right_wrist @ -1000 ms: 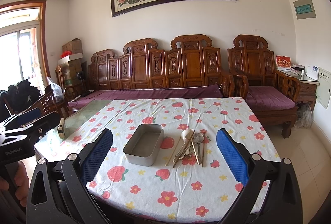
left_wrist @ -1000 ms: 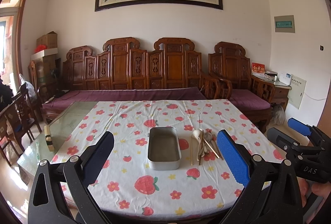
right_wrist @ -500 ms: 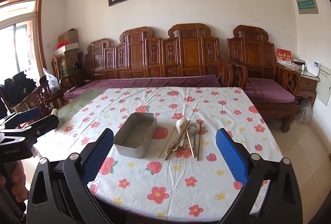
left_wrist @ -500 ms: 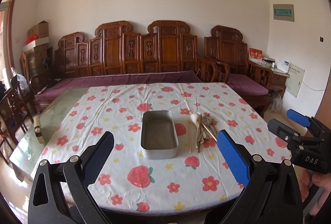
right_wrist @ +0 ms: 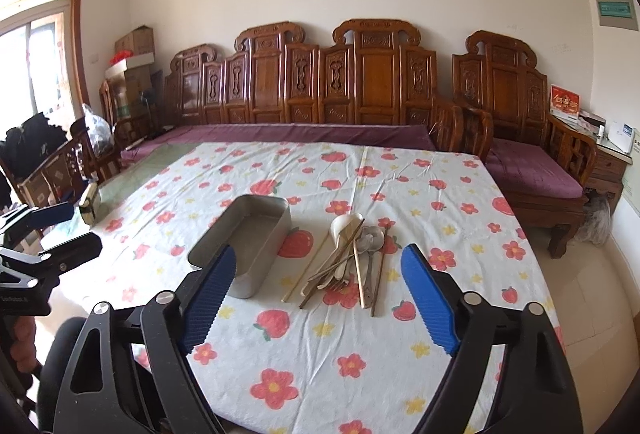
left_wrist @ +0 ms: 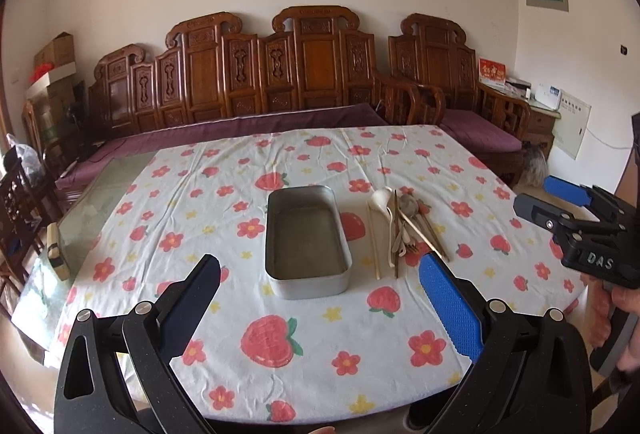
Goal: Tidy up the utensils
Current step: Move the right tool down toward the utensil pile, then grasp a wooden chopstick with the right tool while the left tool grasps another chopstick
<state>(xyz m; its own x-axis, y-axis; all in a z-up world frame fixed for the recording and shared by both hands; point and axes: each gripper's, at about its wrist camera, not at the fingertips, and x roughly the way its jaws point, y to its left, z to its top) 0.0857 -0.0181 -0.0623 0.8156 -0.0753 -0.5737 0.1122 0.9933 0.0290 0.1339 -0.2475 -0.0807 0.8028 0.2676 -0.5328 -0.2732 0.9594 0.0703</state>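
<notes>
An empty rectangular metal tin point(left_wrist: 306, 238) lies in the middle of the flowered tablecloth. Just to its right is a pile of utensils point(left_wrist: 400, 230): a white ceramic spoon point(left_wrist: 382, 197), a metal spoon point(left_wrist: 409, 203), a fork and chopsticks. My left gripper point(left_wrist: 318, 266) hovers open over the table's near side, short of the tin and holding nothing. My right gripper point(right_wrist: 318, 256) is lined up with the utensils point(right_wrist: 352, 258) beside the tin point(right_wrist: 244, 238). Its jaws are closing with nothing between them. Each view shows the other gripper at its edge: the right gripper point(left_wrist: 536, 193) and the left gripper point(right_wrist: 82, 228).
The cloth covers a glass-topped table point(left_wrist: 100, 193), and a small roll-like object point(left_wrist: 54, 252) sits on the bare glass at the left edge. A carved wooden bench point(left_wrist: 280, 73) with purple cushions stands behind it. Chairs stand at the left, a side table point(right_wrist: 608, 161) at the right.
Both grippers have come forward and down toward the table, so the tin and utensils look larger and nearer. The right gripper's fingers stand a little closer together.
</notes>
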